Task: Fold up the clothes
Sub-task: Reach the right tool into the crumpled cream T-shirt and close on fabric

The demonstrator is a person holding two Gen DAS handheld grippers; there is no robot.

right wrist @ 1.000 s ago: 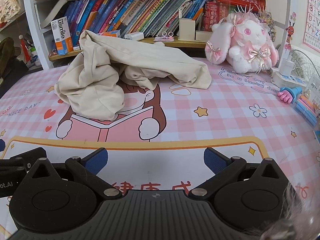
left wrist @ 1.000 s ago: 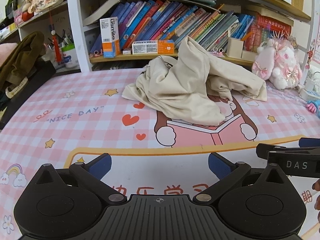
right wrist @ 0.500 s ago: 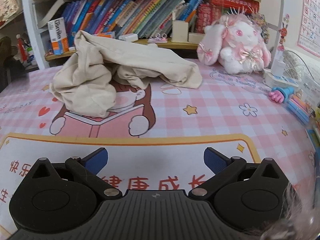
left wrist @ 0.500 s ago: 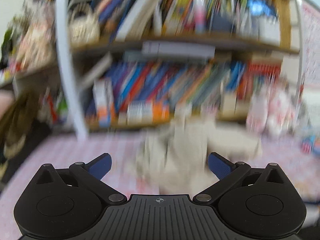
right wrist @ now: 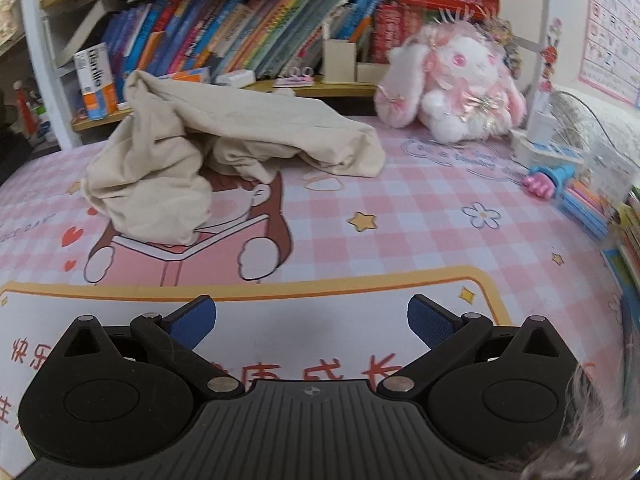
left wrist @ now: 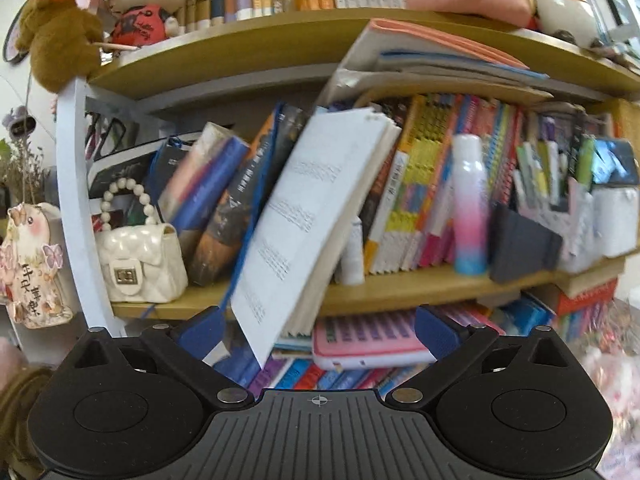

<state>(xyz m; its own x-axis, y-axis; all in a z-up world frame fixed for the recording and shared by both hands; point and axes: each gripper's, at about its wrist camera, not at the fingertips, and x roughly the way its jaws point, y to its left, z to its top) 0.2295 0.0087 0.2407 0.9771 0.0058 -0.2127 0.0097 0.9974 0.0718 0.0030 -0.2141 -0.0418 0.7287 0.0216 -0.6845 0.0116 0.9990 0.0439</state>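
Note:
A crumpled beige garment (right wrist: 208,152) lies in a heap on the pink checked table mat (right wrist: 400,216), at the back left in the right wrist view. My right gripper (right wrist: 310,320) is open and empty, low over the mat's front, well short of the garment. My left gripper (left wrist: 318,330) is open and empty and points up at the bookshelf (left wrist: 320,288). The garment and the mat are out of the left wrist view.
A pink and white plush rabbit (right wrist: 456,80) sits at the back right. A power strip (right wrist: 548,148), a pink toy (right wrist: 546,182) and pens lie along the right edge. Books (right wrist: 240,40) fill the shelf behind the garment. A white handbag (left wrist: 140,264) and a leaning open book (left wrist: 312,216) stand on the upper shelf.
My left gripper has swung sharply upward, from facing the garment on the mat to facing the upper bookshelf. My right gripper has shifted slightly forward and stays open.

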